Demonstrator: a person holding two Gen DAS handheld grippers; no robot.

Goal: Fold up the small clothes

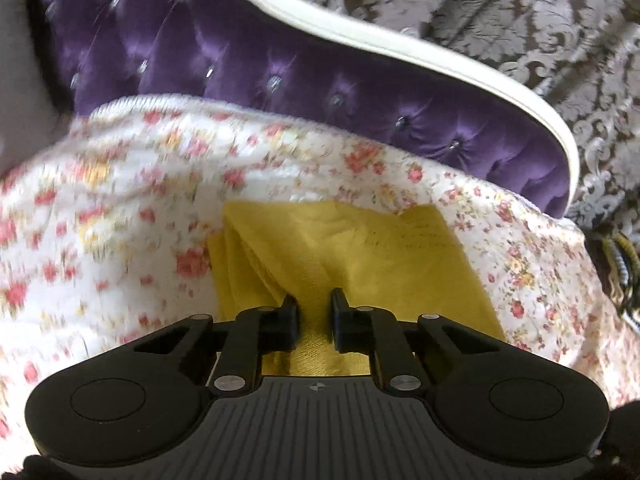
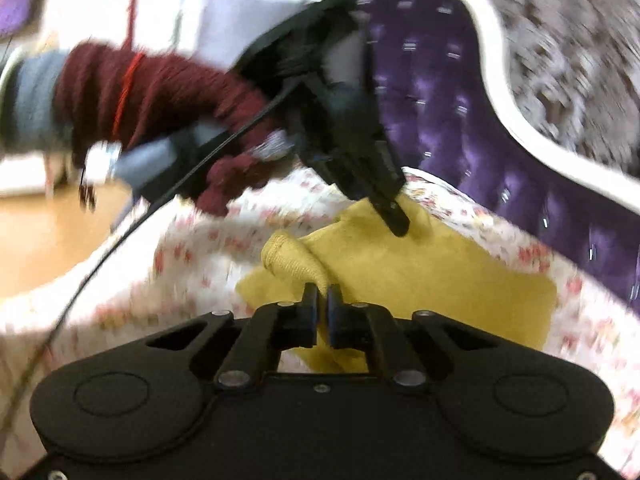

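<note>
A small yellow garment (image 1: 400,264) lies on a floral bedspread (image 1: 120,200). In the left wrist view my left gripper (image 1: 316,306) has its jaws drawn close, with a bunch of the yellow cloth pinched between them and creases running into the left finger (image 1: 290,312). In the right wrist view my right gripper (image 2: 322,300) is shut on a rolled edge of the same yellow garment (image 2: 440,280), whose ribbed hem (image 2: 280,254) rises just beyond the tips. The left gripper (image 2: 394,216) shows there too, held by a hand in a dark red sleeve (image 2: 140,92), gripping the garment's far edge.
A purple tufted headboard (image 1: 240,60) with a white frame (image 1: 400,48) stands behind the bedspread, in front of patterned grey wallpaper (image 1: 520,20). A black cable (image 2: 120,240) hangs from the left gripper. Wooden floor (image 2: 48,240) shows past the bed's left edge.
</note>
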